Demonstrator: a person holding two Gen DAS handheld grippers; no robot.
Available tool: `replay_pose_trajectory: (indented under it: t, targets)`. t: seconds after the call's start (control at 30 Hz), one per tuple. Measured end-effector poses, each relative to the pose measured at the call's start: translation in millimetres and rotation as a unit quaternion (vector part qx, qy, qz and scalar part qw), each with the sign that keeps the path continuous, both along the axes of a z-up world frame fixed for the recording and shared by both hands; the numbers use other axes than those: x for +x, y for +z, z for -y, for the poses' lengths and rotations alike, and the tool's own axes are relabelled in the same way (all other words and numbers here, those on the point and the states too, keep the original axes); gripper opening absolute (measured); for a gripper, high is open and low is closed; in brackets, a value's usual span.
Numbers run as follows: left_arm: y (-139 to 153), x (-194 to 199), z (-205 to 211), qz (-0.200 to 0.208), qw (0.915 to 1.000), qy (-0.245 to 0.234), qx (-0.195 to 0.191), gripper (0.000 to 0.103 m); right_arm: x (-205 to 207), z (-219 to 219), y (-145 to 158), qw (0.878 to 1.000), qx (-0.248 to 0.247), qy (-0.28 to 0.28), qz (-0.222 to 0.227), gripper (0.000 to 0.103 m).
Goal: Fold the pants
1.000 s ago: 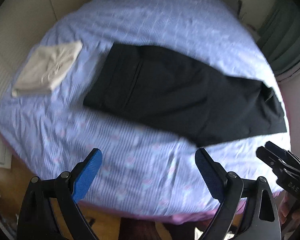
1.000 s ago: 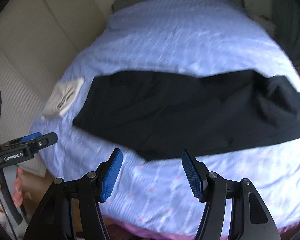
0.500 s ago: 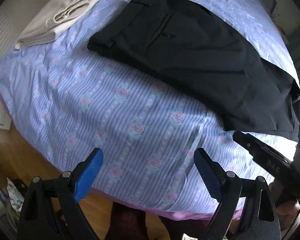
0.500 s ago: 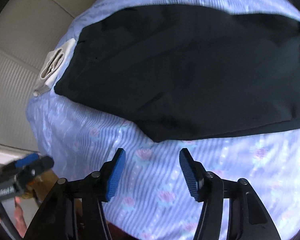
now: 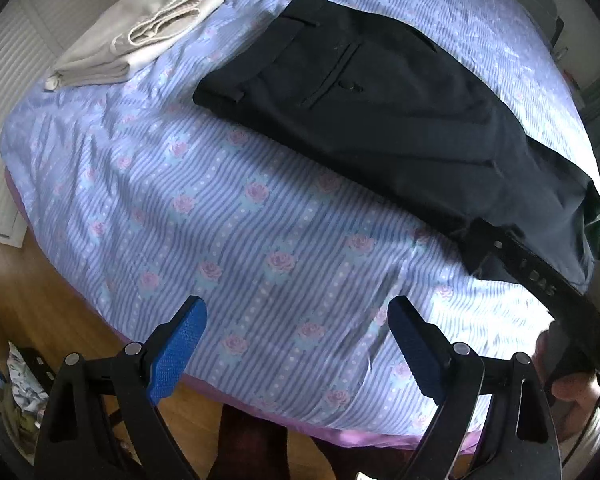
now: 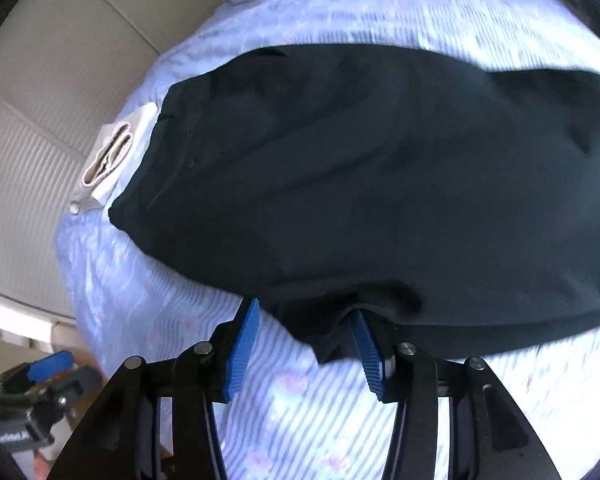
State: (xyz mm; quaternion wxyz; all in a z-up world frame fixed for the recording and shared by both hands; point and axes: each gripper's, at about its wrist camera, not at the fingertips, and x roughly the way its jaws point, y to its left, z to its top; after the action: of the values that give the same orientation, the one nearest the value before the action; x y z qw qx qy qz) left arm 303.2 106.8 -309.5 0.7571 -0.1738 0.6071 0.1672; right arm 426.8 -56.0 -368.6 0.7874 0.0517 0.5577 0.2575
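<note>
Lying on a flowery blue bed (image 5: pixel 236 184): dark pants (image 6: pixel 380 184) | right gripper (image 6: pixel 306 344) closing around pants' near edge | left gripper (image 5: pixel 296 344) spread wide over bare sheet

Between my left tool (image 5: pixel 296 344) and the black pants (image 5: pixel 380 104) the bed (image 5: pixel 220 220) lies bare along its near edge, so I can pass freely there. The folded beige garment (image 5: pixel 136 36) takes up the far left corner. My right tool (image 6: pixel 304 340) (jaws closing, the pants' hem between them) crowds the bed's right edge.
</note>
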Motion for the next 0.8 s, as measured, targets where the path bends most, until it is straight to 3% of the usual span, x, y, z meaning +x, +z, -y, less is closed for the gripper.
replay_pose_trajectory:
  t: [0.13,0.2,0.23,0.43,0.53,0.67,0.8]
  targets:
    - [0,-6,0,-0.002,1.0000,0.006,-0.003,0.093,-2,-7,-21,0.999,-0.025,0.025,-0.017,0.048]
    - [-1,-8,1,-0.004,1.0000,0.004,-0.001,0.093,-7,-9,-42,0.997,-0.036,0.044,-0.048,0.040]
    - [-1,-9,1,-0.004,1.0000,0.003,0.001,0.093,-9,-9,-43,0.997,-0.045,0.049,-0.041,0.036]
    - [1,-19,-2,-0.003,0.9999,0.012,0.006,0.093,-9,-5,-11,0.998,-0.031,0.050,0.000,0.030]
    - [2,-26,-2,-0.003,0.9999,0.015,0.006,0.093,-11,-14,-1,0.995,-0.055,0.078,0.032,0.018]
    - [5,-38,-2,-0.003,0.9998,0.020,0.009,0.093,-18,-11,12,0.996,-0.023,0.082,0.020,0.013]
    - [3,-48,-3,-0.011,0.9994,0.031,0.003,0.093,-32,-17,6,0.993,-0.049,0.110,0.014,0.011]
